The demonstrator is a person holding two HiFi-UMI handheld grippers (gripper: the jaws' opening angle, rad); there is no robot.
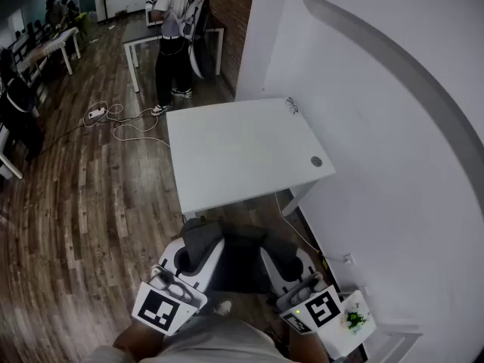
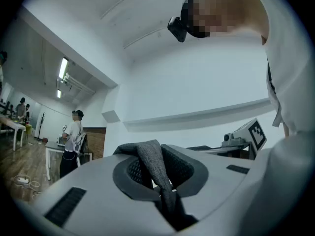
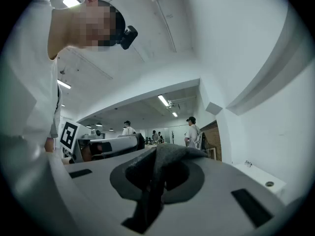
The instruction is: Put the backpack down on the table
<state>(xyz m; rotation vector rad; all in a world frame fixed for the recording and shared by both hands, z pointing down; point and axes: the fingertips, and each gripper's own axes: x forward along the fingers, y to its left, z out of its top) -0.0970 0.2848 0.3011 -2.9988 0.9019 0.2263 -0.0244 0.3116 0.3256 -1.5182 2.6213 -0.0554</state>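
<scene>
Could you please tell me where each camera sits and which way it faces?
Head view: on the person's head, looking steeply down at the white table, backpack, left tongs and right tongs; forearms show below.
Left gripper view: on the left tongs, looking along jaws shut on a grey strap; torso at right.
Right gripper view: on the right tongs, jaws shut on the other strap; torso at left.
Shared: each gripper view shows the other's marker cube.
</scene>
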